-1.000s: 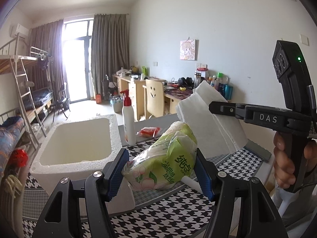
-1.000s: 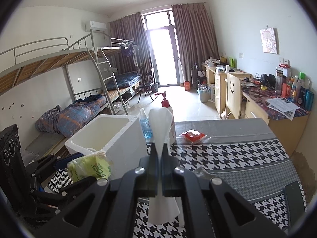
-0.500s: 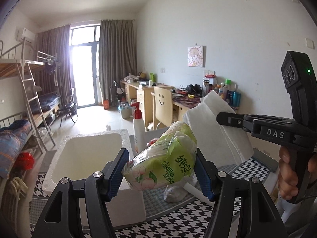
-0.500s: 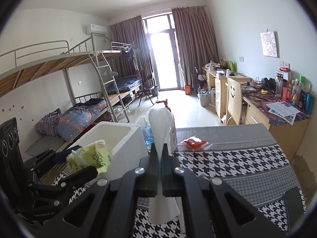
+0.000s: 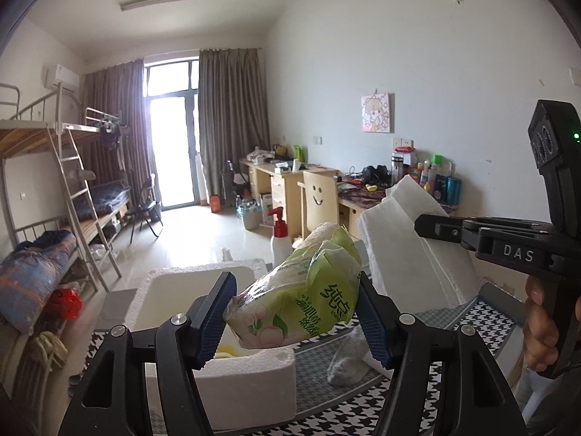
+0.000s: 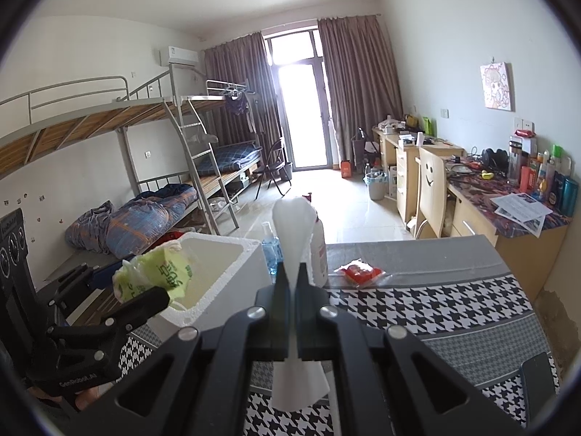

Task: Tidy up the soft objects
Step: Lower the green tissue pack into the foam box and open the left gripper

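My left gripper [image 5: 296,312] is shut on a green tissue pack [image 5: 301,305] and holds it in the air over the near rim of a white foam box [image 5: 250,381]. The pack [image 6: 159,272] and box [image 6: 214,265] also show in the right wrist view. My right gripper [image 6: 292,279] is shut on a folded white tissue stack [image 6: 294,232], held above the table right of the box. That stack [image 5: 417,250] shows in the left wrist view beside the pack. A crumpled white soft item [image 5: 348,359] lies on the table by the box.
The table has a houndstooth cloth [image 6: 417,309]. A red-capped pump bottle [image 6: 319,250], a clear blue bottle [image 6: 270,250] and a red packet [image 6: 359,270] stand behind the box. A dark object [image 6: 537,374] lies at the table's right edge. Desks and bunk beds are beyond.
Both grippers have risen with their loads. The left gripper has carried the tissue pack closer over the foam box. The right gripper's tissue stack stays alongside.
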